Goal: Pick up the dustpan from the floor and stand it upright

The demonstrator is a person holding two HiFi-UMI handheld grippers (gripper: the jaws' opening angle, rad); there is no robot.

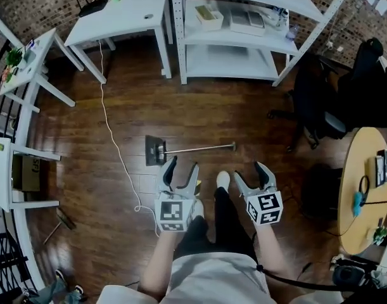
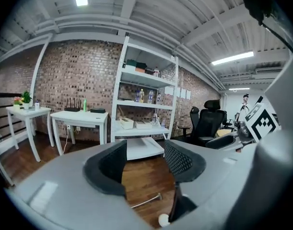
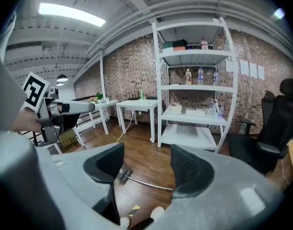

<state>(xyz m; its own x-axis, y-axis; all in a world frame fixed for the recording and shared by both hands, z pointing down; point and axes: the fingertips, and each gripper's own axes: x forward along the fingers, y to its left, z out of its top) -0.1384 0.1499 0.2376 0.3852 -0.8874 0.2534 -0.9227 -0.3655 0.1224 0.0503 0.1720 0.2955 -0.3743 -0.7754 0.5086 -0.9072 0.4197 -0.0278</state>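
On the wooden floor the long-handled dustpan lies flat just beyond both tools, its handle running right. Left gripper and right gripper hover spread and empty; better to straddle that thin handle squarely, close to its heavy end, before pinching

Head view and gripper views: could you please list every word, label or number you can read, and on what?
No text is readable.
Marker cube: square code pattern, no letters.
Cardboard box: print too blurred.
Wall sheets: too small to read.
Shelf bottles: labels too small.
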